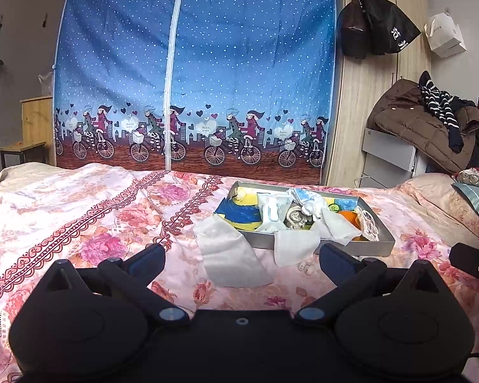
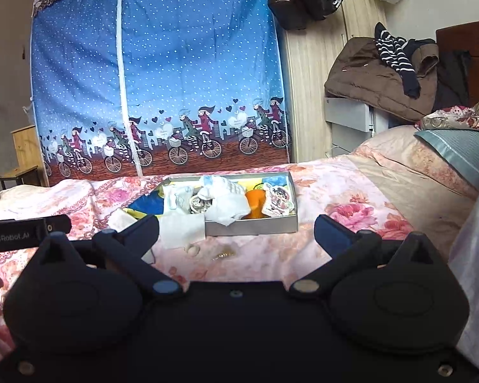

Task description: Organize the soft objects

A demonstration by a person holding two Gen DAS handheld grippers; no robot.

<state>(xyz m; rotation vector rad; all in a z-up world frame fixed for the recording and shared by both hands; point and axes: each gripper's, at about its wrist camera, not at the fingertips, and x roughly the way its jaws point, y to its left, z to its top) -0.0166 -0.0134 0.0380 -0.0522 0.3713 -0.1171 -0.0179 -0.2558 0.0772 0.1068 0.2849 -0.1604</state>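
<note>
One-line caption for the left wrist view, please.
Open left gripper above a floral bedspread, facing a grey tray of soft items, white cloths spilling over its near edge.

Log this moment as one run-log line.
left gripper: open, empty | right gripper: open, empty | grey tray: on bed, full of soft items | white cloth: lying outside tray, near side | phase: pre-grasp

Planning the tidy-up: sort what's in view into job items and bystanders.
Job: grey tray of soft items; white cloth and smaller white cloth lying outside it on the bed.

Bystanders: brown coat, hanging black bag, blue wardrobe cover.
</note>
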